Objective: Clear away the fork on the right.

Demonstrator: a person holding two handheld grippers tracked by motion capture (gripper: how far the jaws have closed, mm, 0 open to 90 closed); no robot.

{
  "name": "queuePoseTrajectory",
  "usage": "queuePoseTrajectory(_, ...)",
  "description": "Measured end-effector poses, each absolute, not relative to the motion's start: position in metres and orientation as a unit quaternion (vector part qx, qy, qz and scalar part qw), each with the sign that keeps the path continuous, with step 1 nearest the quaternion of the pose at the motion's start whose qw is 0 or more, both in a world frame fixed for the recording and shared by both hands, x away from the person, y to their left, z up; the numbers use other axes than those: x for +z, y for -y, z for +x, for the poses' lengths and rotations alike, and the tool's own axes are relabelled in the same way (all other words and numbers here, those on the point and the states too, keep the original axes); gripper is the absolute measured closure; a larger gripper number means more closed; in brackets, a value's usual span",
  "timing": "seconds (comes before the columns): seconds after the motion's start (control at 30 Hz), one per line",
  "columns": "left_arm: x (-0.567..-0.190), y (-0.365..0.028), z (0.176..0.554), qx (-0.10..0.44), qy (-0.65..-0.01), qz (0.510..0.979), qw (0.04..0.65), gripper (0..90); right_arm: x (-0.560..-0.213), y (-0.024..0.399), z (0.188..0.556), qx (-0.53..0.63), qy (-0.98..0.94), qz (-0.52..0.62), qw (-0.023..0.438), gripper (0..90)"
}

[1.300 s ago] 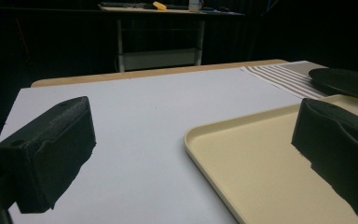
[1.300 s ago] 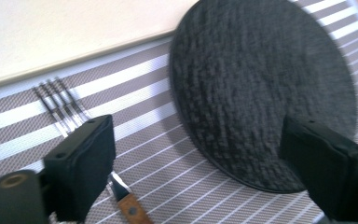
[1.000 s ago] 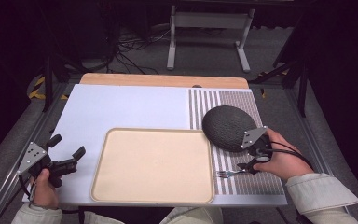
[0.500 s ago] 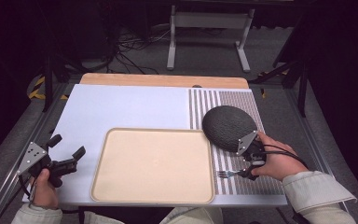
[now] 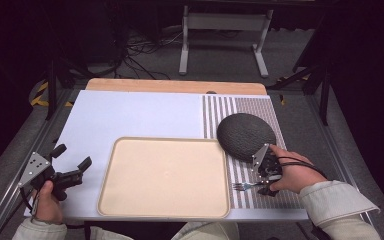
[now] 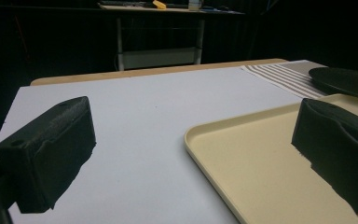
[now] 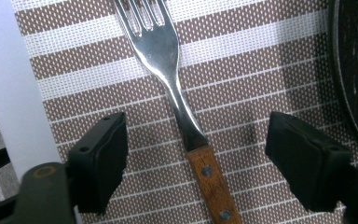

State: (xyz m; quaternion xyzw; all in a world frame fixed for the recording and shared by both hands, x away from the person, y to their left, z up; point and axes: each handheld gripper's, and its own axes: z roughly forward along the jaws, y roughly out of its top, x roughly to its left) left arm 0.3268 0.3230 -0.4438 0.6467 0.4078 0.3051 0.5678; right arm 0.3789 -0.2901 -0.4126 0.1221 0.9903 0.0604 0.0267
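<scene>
Right claw [image 7: 193,158] stood wide open, its jaws straddling the wooden-handled fork [image 7: 177,88] lying on the striped mat [image 7: 261,70], gripping nothing. Left claw [image 6: 191,154], also open and empty, hovered beside the tray [image 6: 261,168].

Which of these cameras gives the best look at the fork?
The right gripper view: the fork lies close up on the striped mat, between open jaws, steel tines and riveted wooden handle clear. In the high view it is tiny beside the right gripper.
</scene>
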Motion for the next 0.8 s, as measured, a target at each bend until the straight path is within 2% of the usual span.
queuePoseTrajectory(0.17, -0.4436, -0.3229, 0.3265, 0.305, -0.407, 0.647, 0.568, 0.0, -0.411, 0.2895, 0.3802, 0.04, -0.993, 0.113, 0.019, 36.8)
queuePoseTrajectory(0.3, -0.4441, -0.3224, 0.3268, 0.305, -0.408, 0.647, 0.567, 0.0, -0.4103, 0.2886, 0.3822, 0.022, -0.996, 0.088, 0.027, 49.8)
queuePoseTrajectory(0.33, -0.4441, -0.3224, 0.3268, 0.305, -0.408, 0.647, 0.567, 0.0, -0.4103, 0.2886, 0.3822, 0.022, -0.996, 0.088, 0.027, 49.8)
queuePoseTrajectory(0.37, -0.4444, -0.3219, 0.327, 0.304, -0.407, 0.649, 0.567, 0.0, -0.4094, 0.2884, 0.3833, 0.014, -0.997, 0.073, 0.027, 56.8)
queuePoseTrajectory(0.4, -0.4444, -0.3218, 0.3272, 0.304, -0.405, 0.65, 0.566, 0.0, -0.4094, 0.2885, 0.3834, 0.012, -0.997, 0.072, 0.024, 59.4)
queuePoseTrajectory(0.47, -0.4442, -0.3214, 0.3269, 0.304, -0.405, 0.65, 0.567, 0.0, -0.4094, 0.2886, 0.3833, 0.009, -0.997, 0.073, 0.02, 60.3)
queuePoseTrajectory(0.63, -0.4437, -0.3222, 0.3267, 0.305, -0.405, 0.649, 0.567, 0.0, -0.4122, 0.2881, 0.3843, -0.005, -0.999, 0.048, 0.008, 71.8)
queuePoseTrajectory(0.8, -0.4436, -0.3222, 0.3266, 0.304, -0.406, 0.648, 0.568, 0.0, -0.4131, 0.2847, 0.3846, -0.017, -1.0, 0.019, 0.009, 75.8)
